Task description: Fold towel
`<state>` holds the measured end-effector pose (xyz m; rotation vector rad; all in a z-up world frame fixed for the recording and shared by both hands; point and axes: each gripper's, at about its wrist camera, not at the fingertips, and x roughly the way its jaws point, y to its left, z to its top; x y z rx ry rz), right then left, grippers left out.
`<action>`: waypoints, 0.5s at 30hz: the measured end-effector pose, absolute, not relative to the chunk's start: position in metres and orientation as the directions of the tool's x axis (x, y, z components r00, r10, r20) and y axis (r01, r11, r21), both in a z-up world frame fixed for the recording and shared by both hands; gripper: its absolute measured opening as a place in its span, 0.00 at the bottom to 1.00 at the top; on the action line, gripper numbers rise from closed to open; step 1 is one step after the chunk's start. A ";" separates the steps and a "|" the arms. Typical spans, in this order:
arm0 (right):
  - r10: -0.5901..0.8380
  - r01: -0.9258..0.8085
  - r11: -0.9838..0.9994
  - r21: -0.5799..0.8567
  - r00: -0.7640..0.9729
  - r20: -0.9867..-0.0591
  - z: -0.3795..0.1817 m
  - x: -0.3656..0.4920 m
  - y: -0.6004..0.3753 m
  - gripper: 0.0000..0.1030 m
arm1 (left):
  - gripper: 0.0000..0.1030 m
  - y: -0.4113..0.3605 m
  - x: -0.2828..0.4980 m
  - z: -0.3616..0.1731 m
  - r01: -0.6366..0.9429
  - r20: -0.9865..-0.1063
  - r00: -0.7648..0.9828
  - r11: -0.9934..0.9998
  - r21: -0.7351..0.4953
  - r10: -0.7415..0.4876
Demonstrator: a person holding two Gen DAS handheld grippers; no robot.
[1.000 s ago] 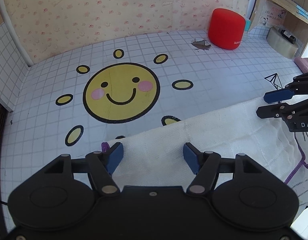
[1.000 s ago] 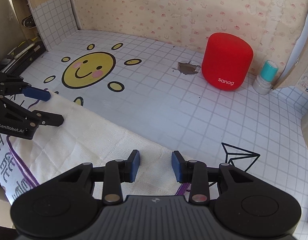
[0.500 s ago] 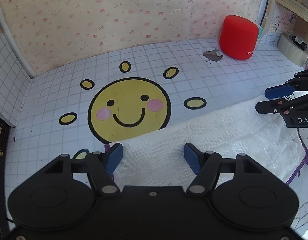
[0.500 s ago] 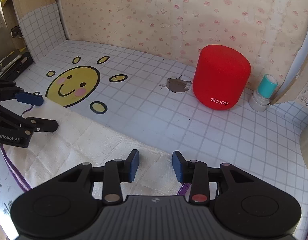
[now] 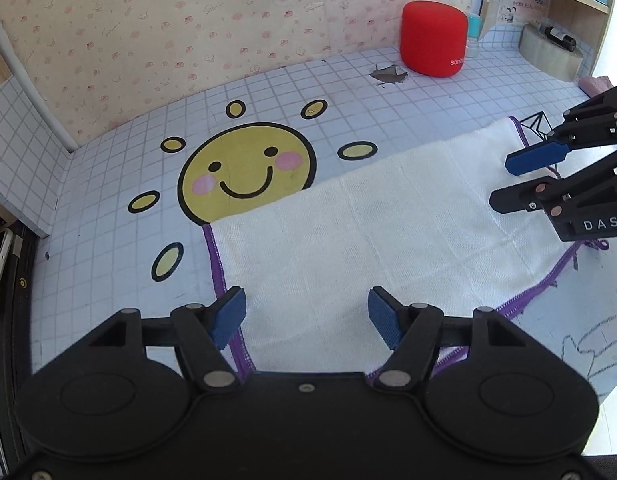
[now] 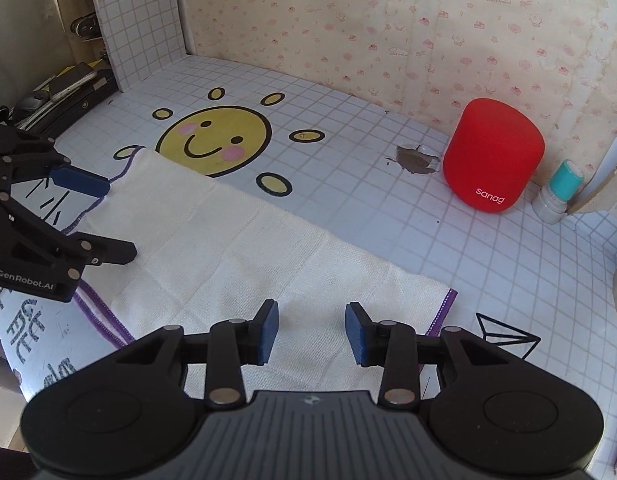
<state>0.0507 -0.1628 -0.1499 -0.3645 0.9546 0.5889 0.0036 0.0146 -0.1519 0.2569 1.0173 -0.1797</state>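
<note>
- The white towel (image 5: 388, 232), a waffle-textured cloth with purple stitched edging, lies flat as a long folded strip on the grid-printed table mat (image 5: 108, 208), its far edge overlapping the lower rim of the yellow smiling sun print (image 5: 246, 174).
- The left gripper (image 5: 306, 314) hovers low over one end of the towel, blue ribbed pads spread wide, nothing between them.
- The right gripper (image 6: 311, 330) sits over the opposite end, fingers likewise parted and empty.
- Further back, a red rounded "sanag" speaker (image 6: 494, 160) stands by the floral wallpaper, beside a small teal-capped bottle (image 6: 560, 190) and a torn patch (image 6: 416, 160) in the mat.
</note>
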 end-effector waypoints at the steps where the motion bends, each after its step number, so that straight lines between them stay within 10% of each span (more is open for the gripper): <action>1: 0.306 -0.616 0.787 -0.035 0.439 -0.844 -0.150 0.048 -0.163 0.35 | 0.67 0.014 0.000 -0.152 0.270 -0.859 0.512 0.954 0.130 -0.027; 15: 0.309 -0.597 0.802 -0.014 0.435 -0.845 -0.156 0.031 -0.168 0.40 | 0.68 0.014 -0.025 -0.156 0.264 -0.867 0.497 0.958 0.111 -0.037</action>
